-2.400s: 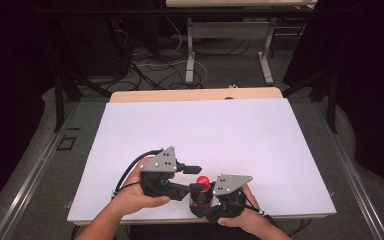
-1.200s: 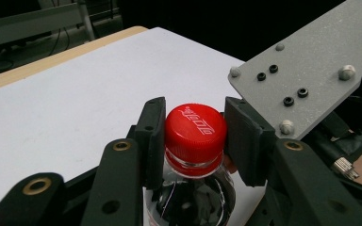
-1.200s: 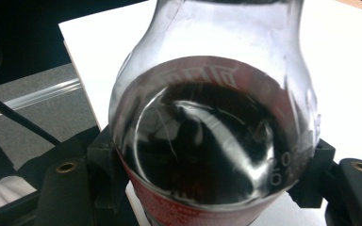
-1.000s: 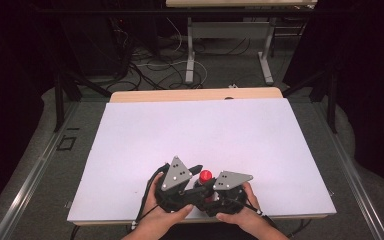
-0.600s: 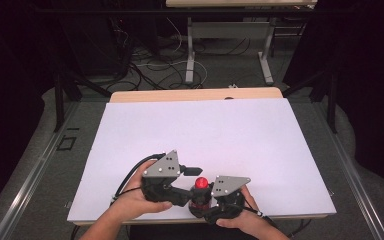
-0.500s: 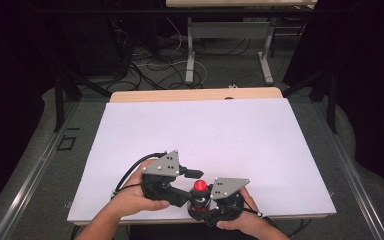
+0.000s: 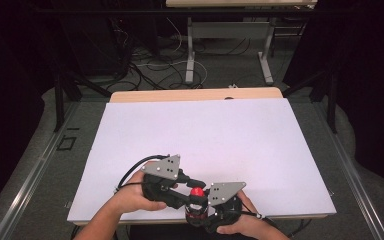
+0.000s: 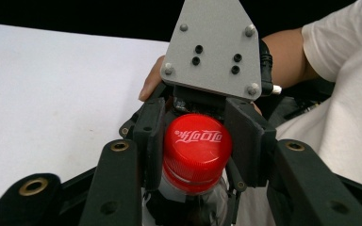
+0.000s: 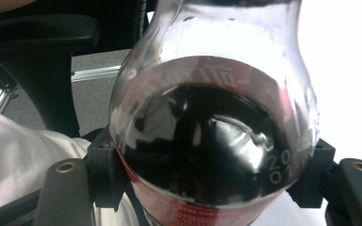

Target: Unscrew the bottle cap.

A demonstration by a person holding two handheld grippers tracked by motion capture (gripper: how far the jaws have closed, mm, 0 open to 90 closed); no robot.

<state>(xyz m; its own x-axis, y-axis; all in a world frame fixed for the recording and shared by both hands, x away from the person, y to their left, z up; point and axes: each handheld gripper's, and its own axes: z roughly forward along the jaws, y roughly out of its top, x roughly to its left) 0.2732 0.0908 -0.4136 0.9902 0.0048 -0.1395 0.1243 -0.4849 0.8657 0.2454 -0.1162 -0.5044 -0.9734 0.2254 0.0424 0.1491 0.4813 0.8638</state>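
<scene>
A cola bottle with a red cap (image 8: 195, 141) and dark drink in its clear body (image 9: 207, 141) stands at the table's near edge; its red cap (image 7: 197, 192) shows between both tools. My left gripper (image 8: 199, 123) is shut on the cap, with a black pad (image 8: 152, 134) pressed on each side. It reaches the cap from the left in the high view (image 7: 190, 188). My right gripper (image 9: 207, 181) is shut on the bottle's body just under the shoulder, and sits at the table's front edge (image 7: 202, 212). Its grey plate (image 8: 212, 47) faces the left gripper's camera.
The white table top (image 7: 205, 135) stretches away beyond the grippers. A person's white sleeve (image 8: 344, 42) is close behind the right gripper. Past the far edge are table legs (image 7: 190, 55) and floor cables (image 7: 150, 65).
A second ago the left gripper was turned in close against the right one. It has since swung back out to the left, still on the cap. The bottle sits slightly nearer the front edge.
</scene>
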